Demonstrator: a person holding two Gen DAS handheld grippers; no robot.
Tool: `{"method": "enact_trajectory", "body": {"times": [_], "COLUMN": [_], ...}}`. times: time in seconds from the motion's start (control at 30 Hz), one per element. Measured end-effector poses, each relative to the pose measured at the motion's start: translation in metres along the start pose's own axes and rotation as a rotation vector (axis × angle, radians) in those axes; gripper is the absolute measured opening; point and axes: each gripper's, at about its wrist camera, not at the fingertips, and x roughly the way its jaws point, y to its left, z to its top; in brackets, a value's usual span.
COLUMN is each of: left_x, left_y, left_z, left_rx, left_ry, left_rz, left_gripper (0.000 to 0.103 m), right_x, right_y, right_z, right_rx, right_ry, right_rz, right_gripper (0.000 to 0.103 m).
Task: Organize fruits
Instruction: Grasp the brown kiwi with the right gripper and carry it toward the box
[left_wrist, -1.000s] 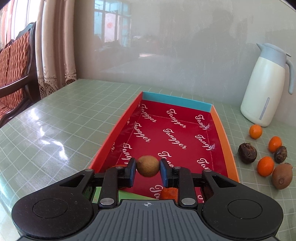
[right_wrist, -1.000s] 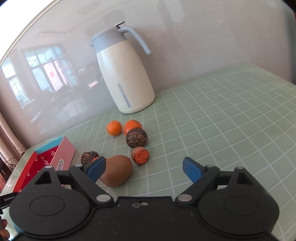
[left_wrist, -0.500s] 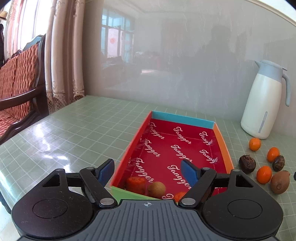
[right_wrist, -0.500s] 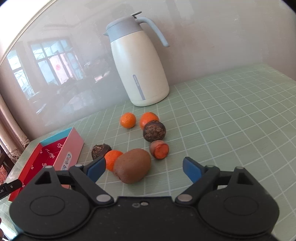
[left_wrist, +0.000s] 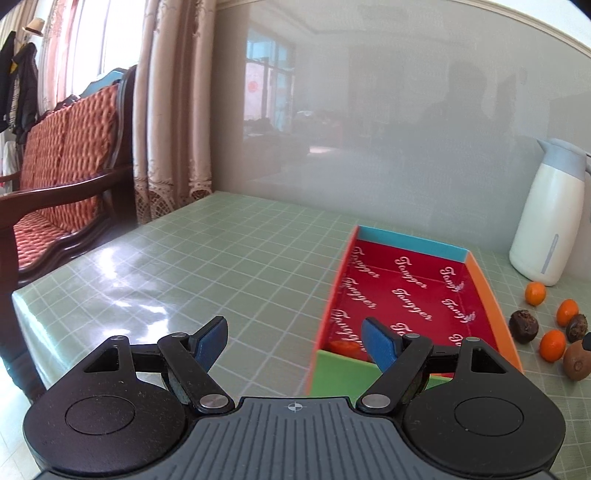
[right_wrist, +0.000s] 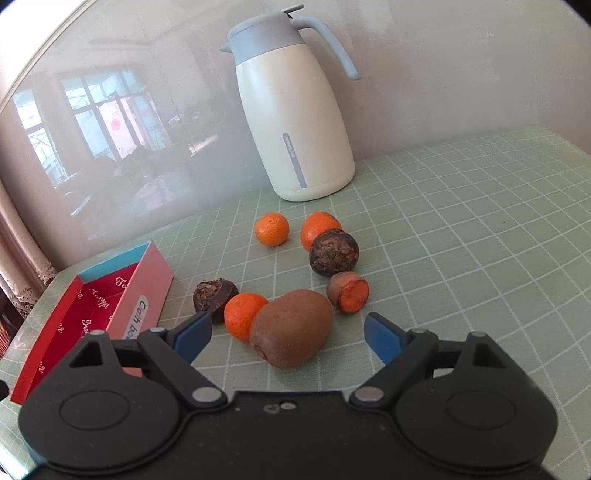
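Observation:
A shallow red-lined box (left_wrist: 417, 291) lies on the green checked table, also at the left of the right wrist view (right_wrist: 92, 310). An orange fruit piece (left_wrist: 341, 347) shows in its near end. My left gripper (left_wrist: 295, 339) is open and empty, near the box's front left corner. My right gripper (right_wrist: 288, 334) is open, just before a brown kiwi (right_wrist: 293, 332). Around it lie three small oranges (right_wrist: 271, 229), two dark wrinkled fruits (right_wrist: 334, 251) and a cut orange-fleshed fruit (right_wrist: 349, 291). The same fruits lie right of the box in the left wrist view (left_wrist: 552, 345).
A white jug with a grey-blue lid (right_wrist: 291, 107) stands behind the fruits against the wall, also in the left wrist view (left_wrist: 550, 218). A wooden bench with red cushions (left_wrist: 62, 173) and curtains stand beyond the table's left edge.
My left gripper opened and let the brown fruit fall into the box, then drew back and to the left. My right gripper moved closer to the kiwi.

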Motion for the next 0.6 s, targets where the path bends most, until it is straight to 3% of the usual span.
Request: {"method": "enact_trajectory", "body": {"times": [0.23, 0.3, 0.37, 0.43, 0.6], "left_x": [-0.005, -0.004, -0.003, -0.003, -0.003], "left_y": [0.021, 0.028, 0.033, 0.037, 0.047], "left_z": [-0.004, -0.005, -0.005, -0.006, -0.007], "left_rx": [-0.026, -0.036, -0.043, -0.049, -0.063], "left_ry": [-0.022, -0.019, -0.018, -0.017, -0.015], "left_rz": [0.061, 0.071, 0.084, 0.092, 0.113], "left_gripper": [0.083, 0.084, 0.084, 0.084, 0.084], "right_x": [0.012, 0.017, 0.022, 0.026, 0.029], "right_y": [0.004, 0.004, 0.004, 0.004, 0.010], "right_z": [-0.002, -0.004, -0.004, -0.005, -0.007], "right_rx": [0.003, 0.011, 0.023, 0.033, 0.024], "right_ry": [0.026, 0.039, 0.058, 0.071, 0.056], "right_rz": [-0.044, -0.050, -0.048, -0.042, -0.063], "right_gripper": [0.084, 0.079, 0.066, 0.059, 0.056]}}
